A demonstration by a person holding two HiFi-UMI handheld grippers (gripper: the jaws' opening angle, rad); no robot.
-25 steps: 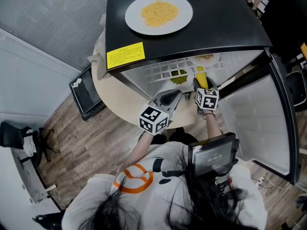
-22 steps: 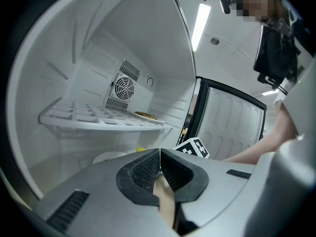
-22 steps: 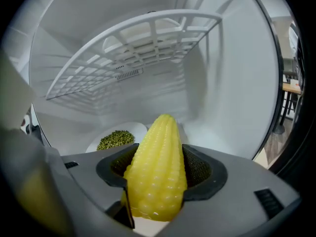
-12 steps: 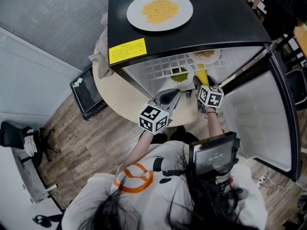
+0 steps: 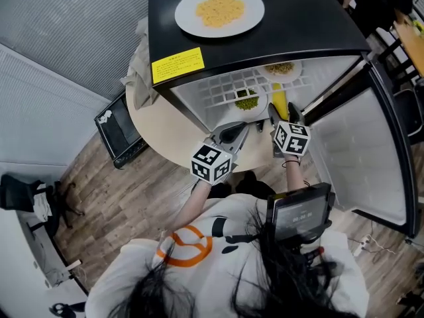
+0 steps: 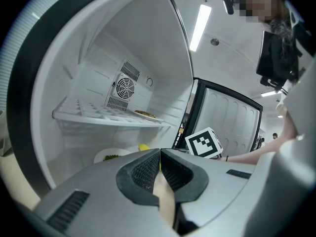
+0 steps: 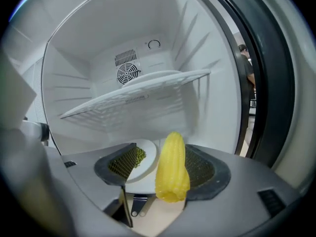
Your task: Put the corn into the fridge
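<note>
My right hand-held gripper (image 7: 160, 151) is at the mouth of the open fridge (image 7: 98, 58), jaws spread wide. The corn (image 7: 172, 167) lies between them with its tip pointing into the fridge, close against the right pad and clear of the left pad, so nothing pinches it. Just behind it, on the fridge floor, sits a white plate of peas (image 7: 145, 154), under the white wire shelf (image 7: 138, 90). My left hand-held gripper (image 6: 159, 154) hangs to the left at the fridge opening, jaws pressed together with nothing between them. From above, the fridge door (image 5: 358, 158) stands open to my right and a plate of yellow food (image 5: 219, 10) rests on the fridge's black top
</note>
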